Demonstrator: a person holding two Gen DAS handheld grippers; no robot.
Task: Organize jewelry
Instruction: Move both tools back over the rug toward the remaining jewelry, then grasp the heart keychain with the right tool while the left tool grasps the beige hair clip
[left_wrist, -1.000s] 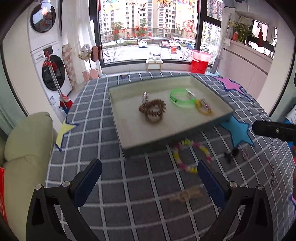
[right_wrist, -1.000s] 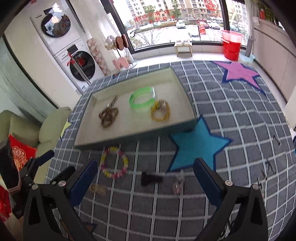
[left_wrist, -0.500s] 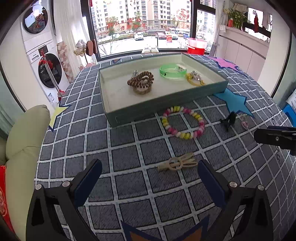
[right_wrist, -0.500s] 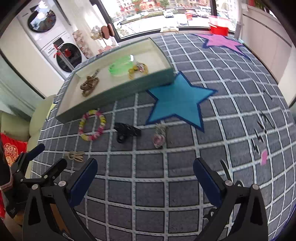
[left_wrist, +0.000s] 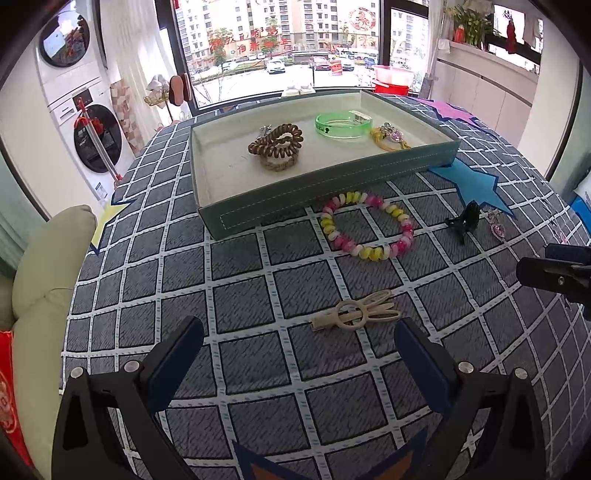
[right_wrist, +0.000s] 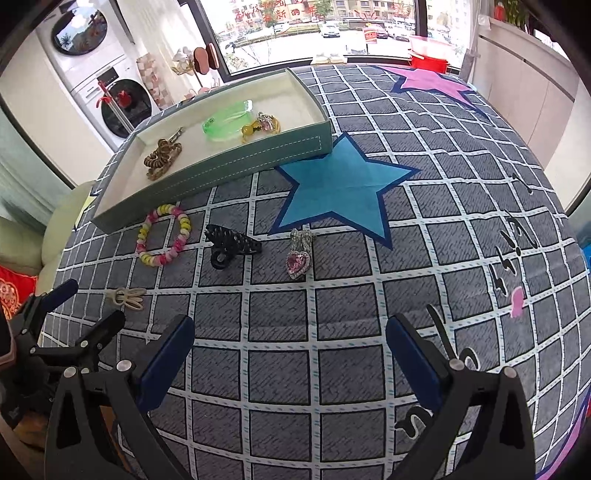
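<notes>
Jewelry is lying partly inside the shallow teal tray with the cream lining (left_wrist: 325, 201) — a brown spiral coil band (left_wrist: 277, 142), a translucent green bangle (left_wrist: 341, 125) and a yellow charm bracelet (left_wrist: 388, 138) — and partly on the grey checked desk cloth (left_wrist: 258, 354) in front of it. A pink-and-yellow beaded bracelet (left_wrist: 365, 230) is sitting just beside the tray's front wall, with a black claw clip (right_wrist: 231, 243), a pink heart pendant (right_wrist: 299, 258) and a beige looped hair clip (left_wrist: 356, 314) lying apart on the cloth. The left gripper (left_wrist: 298, 356) is hovering with its fingers spread wide and holding nothing, near the beige clip, and the right gripper (right_wrist: 290, 356) is likewise gaping wide and holding nothing.

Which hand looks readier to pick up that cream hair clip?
Left. The cream hair clip lies just ahead of the open left hand-held gripper; the right hand-held gripper faces bare cloth.
</notes>
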